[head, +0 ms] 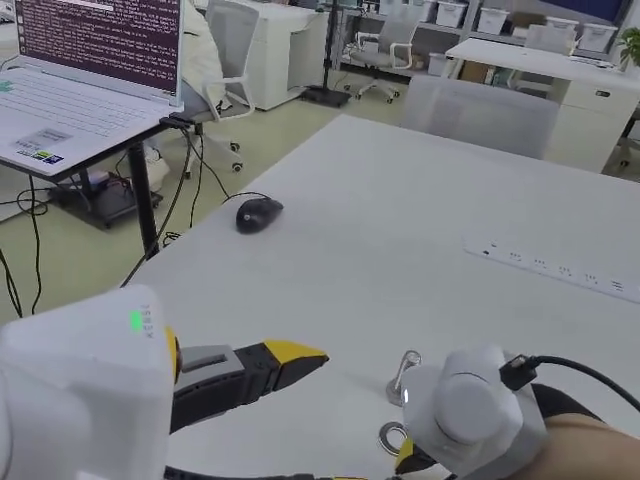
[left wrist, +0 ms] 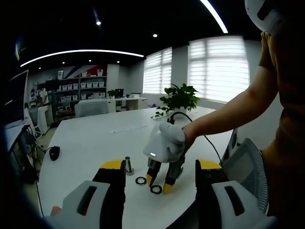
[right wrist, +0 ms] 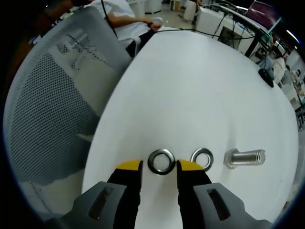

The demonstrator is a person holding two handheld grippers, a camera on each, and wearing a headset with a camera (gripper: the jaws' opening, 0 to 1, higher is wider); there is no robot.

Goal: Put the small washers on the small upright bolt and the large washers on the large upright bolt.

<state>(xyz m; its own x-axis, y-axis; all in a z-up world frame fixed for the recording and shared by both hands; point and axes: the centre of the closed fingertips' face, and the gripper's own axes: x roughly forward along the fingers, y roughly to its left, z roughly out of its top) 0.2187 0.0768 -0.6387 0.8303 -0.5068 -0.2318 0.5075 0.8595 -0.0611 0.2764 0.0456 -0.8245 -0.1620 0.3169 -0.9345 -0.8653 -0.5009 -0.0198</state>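
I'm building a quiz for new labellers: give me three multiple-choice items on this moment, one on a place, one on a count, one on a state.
1. Where is the washer nearest the right gripper?
A. Flat on the table, between that gripper's tips
B. Lifted clear of the table
C. Beside the mouse

2. How many washers lie near the upright bolt?
A. One
B. Two
C. Four

3. How do the jaws of the left gripper stand?
A. Shut on a washer
B. Shut on the bolt
C. Open, holding nothing

Answers:
1 A: the right gripper view shows the washer lying flat between the two yellow tips.
2 B: that washer and a second washer lie side by side next to the bolt.
3 C: the left gripper view shows its jaws wide apart with nothing between them.
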